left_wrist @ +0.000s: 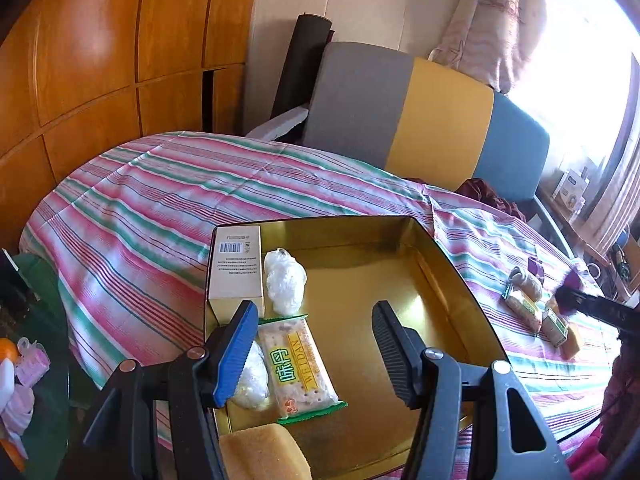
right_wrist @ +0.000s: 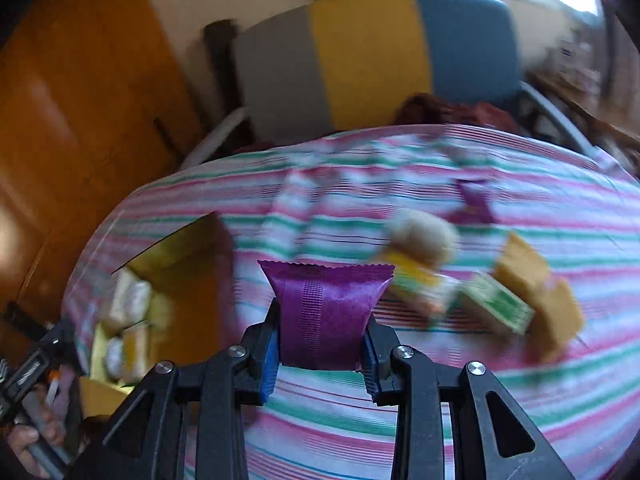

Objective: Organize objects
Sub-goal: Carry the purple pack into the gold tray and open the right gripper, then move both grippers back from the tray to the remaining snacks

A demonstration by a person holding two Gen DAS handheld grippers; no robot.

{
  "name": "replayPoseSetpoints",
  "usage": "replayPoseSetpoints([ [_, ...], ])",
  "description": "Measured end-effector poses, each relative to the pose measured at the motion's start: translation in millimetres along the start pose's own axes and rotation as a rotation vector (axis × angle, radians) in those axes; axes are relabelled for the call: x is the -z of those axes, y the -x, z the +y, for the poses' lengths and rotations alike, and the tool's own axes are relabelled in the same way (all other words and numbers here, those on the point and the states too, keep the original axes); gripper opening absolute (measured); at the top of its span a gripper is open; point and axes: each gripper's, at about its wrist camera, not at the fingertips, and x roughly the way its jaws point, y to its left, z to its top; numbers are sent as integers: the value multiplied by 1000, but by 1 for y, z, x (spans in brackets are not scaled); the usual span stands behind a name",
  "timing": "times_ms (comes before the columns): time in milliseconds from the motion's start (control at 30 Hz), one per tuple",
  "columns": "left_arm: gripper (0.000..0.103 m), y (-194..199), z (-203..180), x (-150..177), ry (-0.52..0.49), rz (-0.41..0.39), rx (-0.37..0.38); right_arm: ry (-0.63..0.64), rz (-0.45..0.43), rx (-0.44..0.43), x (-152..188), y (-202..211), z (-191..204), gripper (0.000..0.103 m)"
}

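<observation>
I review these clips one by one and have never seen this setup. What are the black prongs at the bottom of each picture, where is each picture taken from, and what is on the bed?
The prongs are two-finger claws, one held in each of a person's hands; a camera on each looks forward along its fingers.

The left picture shows the left claw open and empty over a gold tin on the striped cloth. In the tin lie a beige box, a cracker packet, white wrapped lumps and a yellow sponge.

The right picture, blurred by motion, shows the right claw shut on a purple packet. More snacks lie on the cloth beyond it.
</observation>
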Motion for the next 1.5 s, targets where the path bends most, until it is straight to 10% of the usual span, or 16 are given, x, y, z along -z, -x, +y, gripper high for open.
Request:
replayPoseSetpoints([
  [700, 60, 0, 65, 6, 170, -3, -69, 237, 358, -184, 1, -188, 182, 39],
  [1500, 60, -3, 8, 18, 48, 51, 23, 72, 138, -137, -6, -74, 82, 72],
])
